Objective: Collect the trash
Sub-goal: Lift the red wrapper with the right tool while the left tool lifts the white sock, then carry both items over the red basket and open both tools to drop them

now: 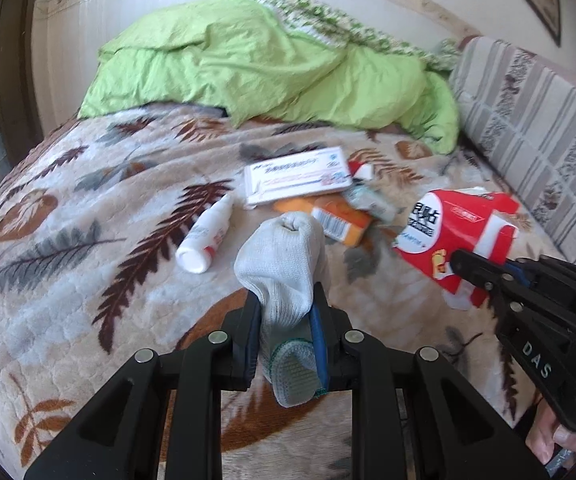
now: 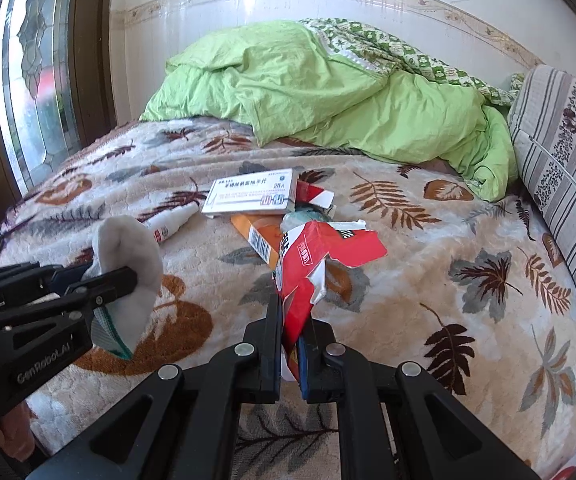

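- Left wrist view: my left gripper (image 1: pixel 288 312) is closed tight on a grey-white sock (image 1: pixel 284 264), which sticks up between the pads above the leaf-patterned blanket (image 1: pixel 68 240).
- On the blanket beyond the sock lie a small white bottle (image 1: pixel 204 236), a white medicine box (image 1: pixel 298 174) and an orange box (image 1: pixel 338 218) partly under it.
- At the right of this view, my right gripper (image 1: pixel 470 274) pinches a torn red carton (image 1: pixel 454 232).
- Right wrist view: my right gripper (image 2: pixel 291 324) is clamped shut on the torn red carton (image 2: pixel 312 260), held up off the blanket (image 2: pixel 428 300).
- At the left here, my left gripper (image 2: pixel 126 280) grips the sock (image 2: pixel 132 264).
- The white medicine box (image 2: pixel 254 196) and orange box (image 2: pixel 260 236) lie just behind the carton, a green quilt (image 2: pixel 328 92) heaped further back.
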Available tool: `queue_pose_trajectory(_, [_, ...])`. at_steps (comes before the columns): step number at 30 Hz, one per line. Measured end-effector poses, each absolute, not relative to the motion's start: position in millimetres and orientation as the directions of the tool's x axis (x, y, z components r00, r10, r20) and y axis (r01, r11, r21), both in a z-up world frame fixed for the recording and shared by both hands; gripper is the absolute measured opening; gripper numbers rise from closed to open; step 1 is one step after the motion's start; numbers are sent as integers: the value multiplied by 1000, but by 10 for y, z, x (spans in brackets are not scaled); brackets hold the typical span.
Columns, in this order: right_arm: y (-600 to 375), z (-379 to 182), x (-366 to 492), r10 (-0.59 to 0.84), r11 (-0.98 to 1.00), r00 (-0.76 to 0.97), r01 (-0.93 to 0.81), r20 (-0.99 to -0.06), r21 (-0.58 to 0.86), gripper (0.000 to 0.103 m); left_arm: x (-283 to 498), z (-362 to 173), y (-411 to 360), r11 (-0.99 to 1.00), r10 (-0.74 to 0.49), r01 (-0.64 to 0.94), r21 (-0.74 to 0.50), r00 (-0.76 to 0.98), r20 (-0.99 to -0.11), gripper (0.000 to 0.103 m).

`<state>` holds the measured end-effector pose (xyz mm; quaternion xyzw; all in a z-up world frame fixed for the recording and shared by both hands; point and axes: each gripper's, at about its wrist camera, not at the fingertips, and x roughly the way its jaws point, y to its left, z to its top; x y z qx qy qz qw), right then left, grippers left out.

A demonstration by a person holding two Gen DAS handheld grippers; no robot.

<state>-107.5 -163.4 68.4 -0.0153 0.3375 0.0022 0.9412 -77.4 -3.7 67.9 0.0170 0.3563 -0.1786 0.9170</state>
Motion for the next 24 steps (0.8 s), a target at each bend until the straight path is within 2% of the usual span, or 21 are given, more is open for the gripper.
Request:
queue_pose_trajectory(7, [-1935,931,-1441,79,991,793,2,-604,132,7,-1017,812,-306,877,-429,465,-119,647,-630,21])
queue_pose_trajectory(12, [-2242,1028,-1928,77,986,793,32,-604,167,7,-1284,945,-718,802,-526,579,-143,572,-630,21])
queue_pose_trajectory(18, [-2912,1191,-2748,-43,970,796,177,-604,164,7,-1699,1137,-1430,654,-642,741,-151,439,-629,21])
queue_pose_trajectory(24, [-3590,1175,-3561,-208,901,726,403,-656,160,7,-2178,1161,-2305,455,-710,873,-177,235,-664,22])
